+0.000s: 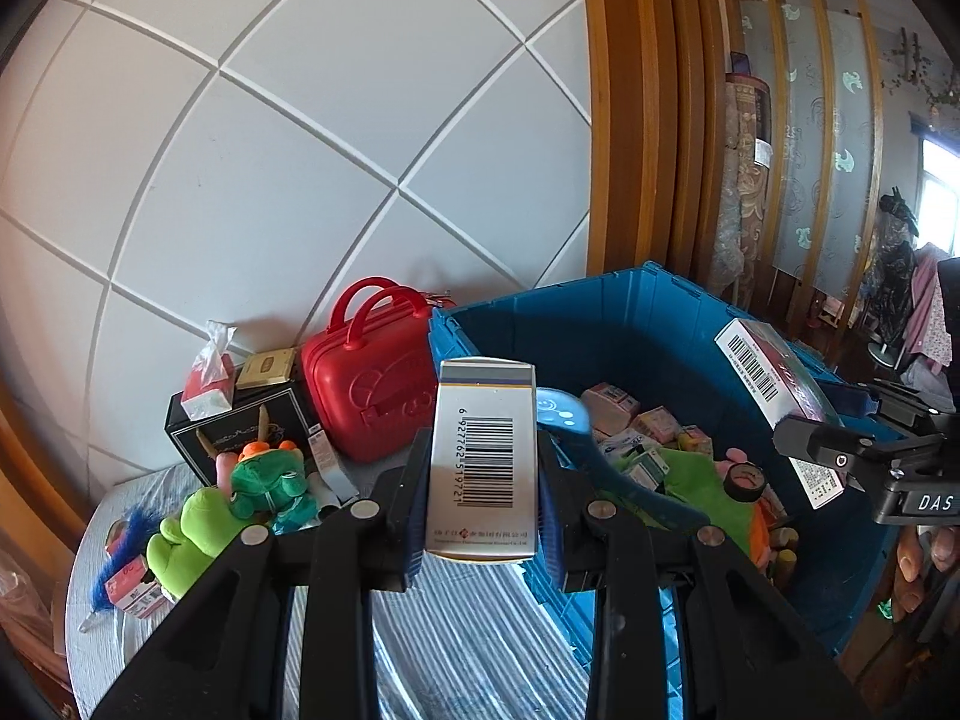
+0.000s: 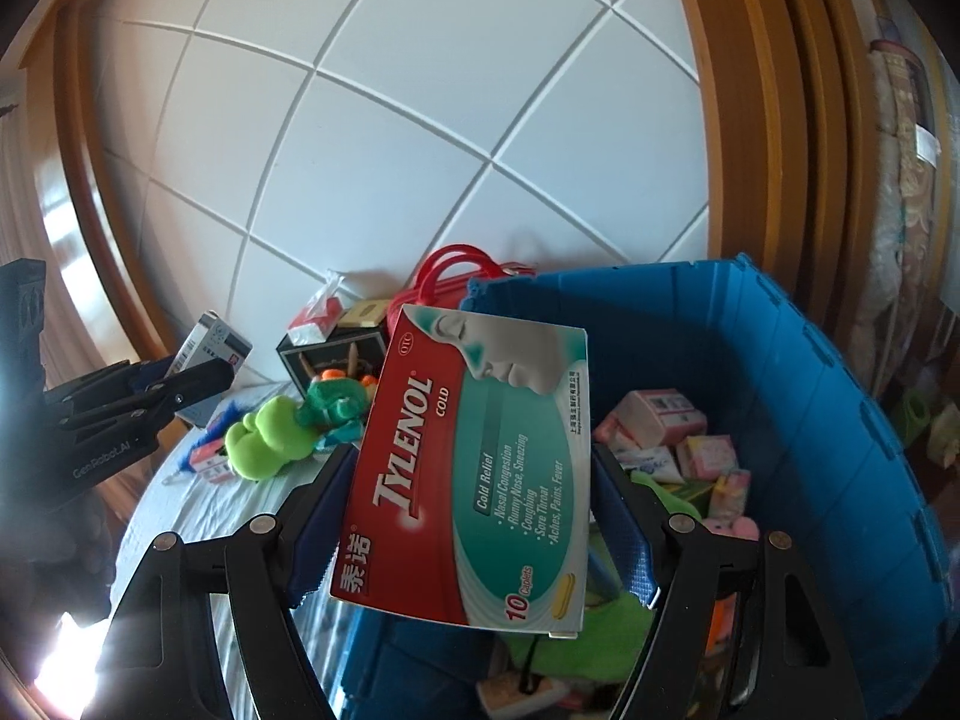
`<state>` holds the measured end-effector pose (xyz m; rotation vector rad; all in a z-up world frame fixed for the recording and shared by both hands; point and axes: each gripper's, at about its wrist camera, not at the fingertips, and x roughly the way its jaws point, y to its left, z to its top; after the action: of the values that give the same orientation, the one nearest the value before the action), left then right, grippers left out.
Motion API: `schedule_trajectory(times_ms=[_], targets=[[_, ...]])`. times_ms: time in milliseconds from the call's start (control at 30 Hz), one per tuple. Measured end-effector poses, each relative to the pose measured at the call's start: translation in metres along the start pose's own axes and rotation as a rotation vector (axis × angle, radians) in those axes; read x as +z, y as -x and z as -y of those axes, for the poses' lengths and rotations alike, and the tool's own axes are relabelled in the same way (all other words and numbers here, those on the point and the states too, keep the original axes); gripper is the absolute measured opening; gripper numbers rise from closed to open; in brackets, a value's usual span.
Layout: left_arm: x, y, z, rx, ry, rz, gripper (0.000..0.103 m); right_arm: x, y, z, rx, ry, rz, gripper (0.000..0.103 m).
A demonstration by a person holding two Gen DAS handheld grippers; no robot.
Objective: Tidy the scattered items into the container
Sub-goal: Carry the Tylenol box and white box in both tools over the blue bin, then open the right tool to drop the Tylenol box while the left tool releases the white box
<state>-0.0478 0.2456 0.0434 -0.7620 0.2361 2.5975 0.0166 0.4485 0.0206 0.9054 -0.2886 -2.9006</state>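
Observation:
My left gripper [image 1: 480, 450] is shut on a white medicine box [image 1: 483, 396] with a barcode, held upright over the near left corner of the blue crate [image 1: 660, 324]. My right gripper [image 2: 471, 462] is shut on a red and green Tylenol box [image 2: 420, 420], held above the crate [image 2: 810, 396]. Each gripper shows in the other view: the right one [image 1: 807, 426] with its box [image 1: 768, 372] over the crate's right side, the left one [image 2: 201, 381] with its box [image 2: 210, 348] at the left. Inside the crate lie several small pink cartons [image 2: 660, 414] and plush toys [image 1: 696, 474].
On the striped tablecloth [image 1: 468, 630] left of the crate lie green plush toys [image 1: 198, 528], a red mini suitcase [image 1: 372, 396], a black box [image 1: 240, 426] with a tissue pack [image 1: 207, 387] on it, and a small red and white carton [image 1: 135, 591]. Tiled wall behind; wooden frame at the right.

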Motion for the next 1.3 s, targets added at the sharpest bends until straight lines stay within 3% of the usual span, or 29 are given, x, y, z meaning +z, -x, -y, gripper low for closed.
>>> schedule_trajectory(times_ms=[733,1300], targets=[[0.057,-0.059,0.100,-0.179,-0.161,0.007,0.030,-0.002,0.026,0.093,-0.168,-0.146,0.030,0.075],[0.077,-0.103,0.130,-0.230,-0.203,-0.015,0.030,-0.007,0.028,0.124,-0.236,-0.202,0.016,0.075]])
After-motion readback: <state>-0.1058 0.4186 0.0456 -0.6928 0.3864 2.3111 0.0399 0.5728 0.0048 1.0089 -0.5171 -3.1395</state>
